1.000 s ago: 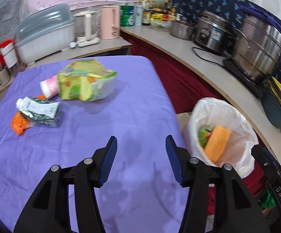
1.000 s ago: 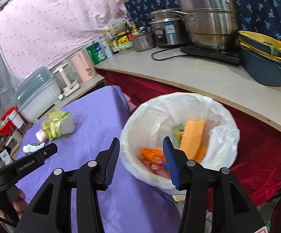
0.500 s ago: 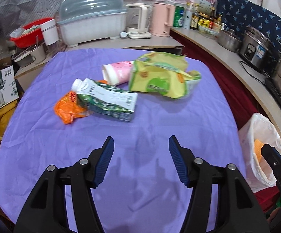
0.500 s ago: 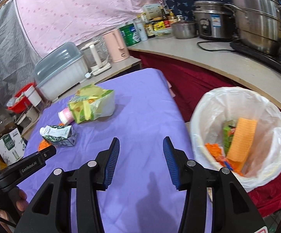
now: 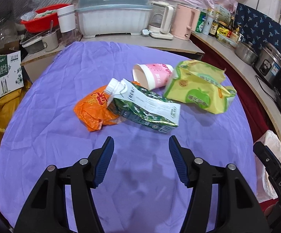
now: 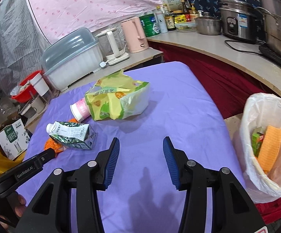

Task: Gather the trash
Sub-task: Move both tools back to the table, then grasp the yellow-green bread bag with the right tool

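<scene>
On the purple tablecloth (image 5: 62, 89) lie a crushed green-and-white milk carton (image 5: 144, 108), an orange wrapper (image 5: 93, 108) partly under it, a tipped pink paper cup (image 5: 154, 75) and a crumpled yellow-green snack bag (image 5: 200, 89). My left gripper (image 5: 141, 143) is open just short of the carton, nothing between its fingers. My right gripper (image 6: 141, 145) is open over bare cloth, below the snack bag (image 6: 117, 99) and right of the carton (image 6: 70, 134). The white-lined bin (image 6: 266, 136) at the table's right edge holds an orange cloth and green packaging.
Behind the table a counter carries a covered dish rack (image 5: 113, 11), kettles (image 5: 183, 24), bottles, a rice cooker (image 6: 239, 19) and steel pots. A red basin (image 5: 41, 19) and a cardboard box (image 5: 2, 71) sit at the left. A hand (image 6: 20, 203) holds the left gripper's handle.
Both grippers have swung left, away from the bin and toward the trash on the cloth. The carton and wrapper now lie close in front of the left gripper. Both stay open and empty.
</scene>
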Tool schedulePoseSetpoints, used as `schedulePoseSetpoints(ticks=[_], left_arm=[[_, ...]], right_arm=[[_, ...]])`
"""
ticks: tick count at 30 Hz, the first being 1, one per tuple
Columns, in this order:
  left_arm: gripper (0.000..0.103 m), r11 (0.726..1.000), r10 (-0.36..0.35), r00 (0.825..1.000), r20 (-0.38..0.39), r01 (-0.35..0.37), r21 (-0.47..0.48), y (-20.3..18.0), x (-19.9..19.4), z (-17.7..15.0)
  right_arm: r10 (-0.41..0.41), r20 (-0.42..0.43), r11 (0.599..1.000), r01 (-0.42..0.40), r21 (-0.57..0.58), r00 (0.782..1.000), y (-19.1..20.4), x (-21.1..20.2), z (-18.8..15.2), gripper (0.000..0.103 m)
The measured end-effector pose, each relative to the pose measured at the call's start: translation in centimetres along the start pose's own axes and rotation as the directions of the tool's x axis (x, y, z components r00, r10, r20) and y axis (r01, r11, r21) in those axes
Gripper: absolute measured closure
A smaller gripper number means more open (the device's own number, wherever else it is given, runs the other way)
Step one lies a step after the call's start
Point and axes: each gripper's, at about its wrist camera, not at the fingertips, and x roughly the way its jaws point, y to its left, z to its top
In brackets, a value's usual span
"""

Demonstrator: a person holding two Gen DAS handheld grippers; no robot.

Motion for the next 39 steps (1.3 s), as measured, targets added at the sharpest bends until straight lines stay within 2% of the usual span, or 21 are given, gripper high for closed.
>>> schedulePoseSetpoints(ticks=[5,18,22,25,26,27,29,34,39], left_arm=[[0.042,0.999,0.005,1.0,0.002,-0.005,-0.04,1.6,0.8,1.0],[0.038,0.996,0.015,1.0,-0.002,-0.015,-0.093,3.1,2.9,3.1],[0.033,0.993,0.007,1.0,-0.006,-0.007,-0.116,2.8,3.6,3.7],[0.024,0.99,-0.011,1.0,-0.02,0.008,-0.14,2.4,4.4,4.1],[0.023,0.989,-0.006,1.0,-0.019,0.003,-0.147,2.2,4.6,4.2],[0.023,0.988,0.0,1.0,-0.019,-0.003,-0.154,2.1,4.8,4.3],[0.023,0.986,0.0,1.0,-0.03,-0.005,-0.169,1.6,5.4,4.6],[0.021,0.972,0.041,0.997,-0.065,-0.055,-0.229,0.5,7.2,5.5],[0.018,0.959,0.129,0.989,-0.078,-0.144,-0.244,-0.9,8.8,6.4]], right_arm=[[0.018,-0.001,1.0,-0.018,-0.004,1.0,1.6,2.3,1.3,0.057],[0.007,0.003,1.0,-0.007,0.027,1.0,2.7,8.4,4.7,0.057],[0.008,-0.003,0.999,-0.008,0.039,1.0,2.7,9.8,5.1,0.057],[0.0,-0.008,0.999,0.001,0.038,1.0,2.6,10.5,5.0,0.058],[-0.002,-0.01,0.999,0.003,0.035,1.0,2.5,10.8,5.0,0.063],[-0.003,-0.014,0.999,0.003,0.034,1.0,2.4,10.9,4.9,0.075],[0.005,-0.029,0.999,-0.004,0.04,1.0,2.2,11.3,4.9,0.077],[0.009,-0.015,0.999,-0.008,0.044,1.0,1.5,10.6,4.6,0.08],[0.012,-0.018,0.999,-0.012,0.049,1.0,0.5,10.3,4.5,0.081]])
